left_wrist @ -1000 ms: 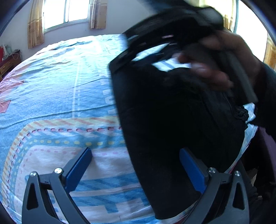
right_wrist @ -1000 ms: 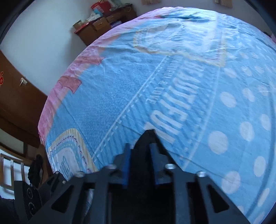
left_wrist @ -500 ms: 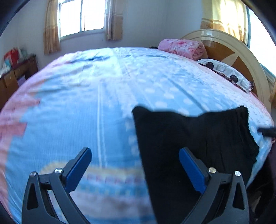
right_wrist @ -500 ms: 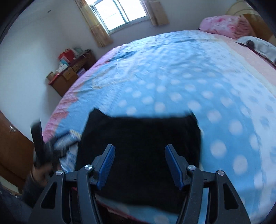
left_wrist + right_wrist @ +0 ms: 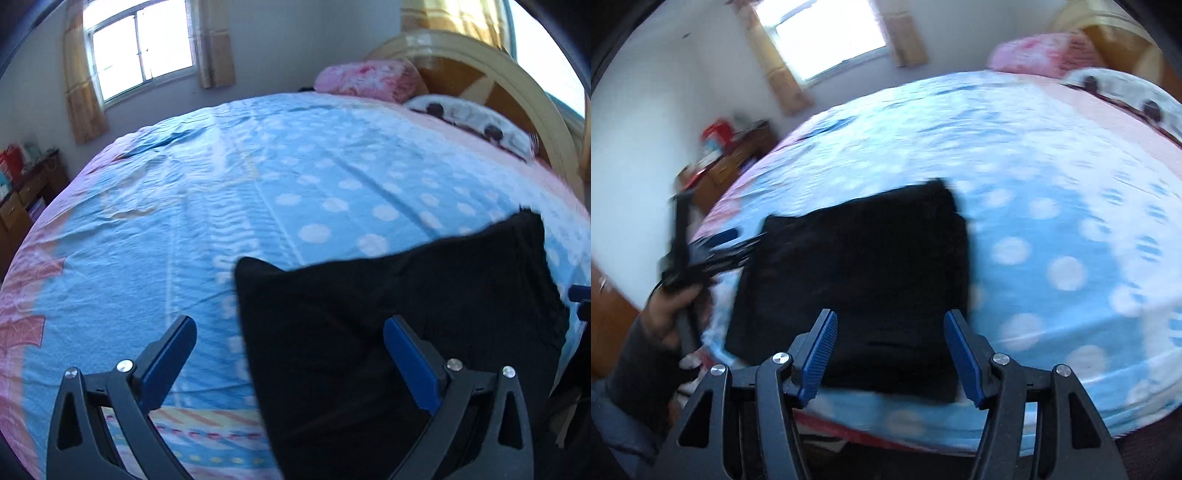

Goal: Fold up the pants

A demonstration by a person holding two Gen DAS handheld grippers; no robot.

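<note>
The black pants [image 5: 857, 266] lie folded into a compact rectangle on the blue bed sheet [image 5: 1052, 206], near the bed's front edge. In the left wrist view the pants [image 5: 388, 325] fill the lower right. My left gripper [image 5: 290, 354] is open and empty, held above the pants' left edge. My right gripper [image 5: 888, 343] is open and empty, held above the near edge of the pants. The left gripper, in a hand, also shows blurred in the right wrist view [image 5: 701, 251], beside the pants' left side.
A pink pillow [image 5: 365, 79] and a white pillow [image 5: 472, 118] lie by the wooden headboard [image 5: 491, 77]. A wooden dresser [image 5: 735, 162] with boxes stands left of the bed under a window [image 5: 140, 55]. The bed edge runs just below the pants.
My right gripper let go of the pants and opened, then pulled back from them. My left gripper rose and drew back. The pants now lie flat and folded on the bed.
</note>
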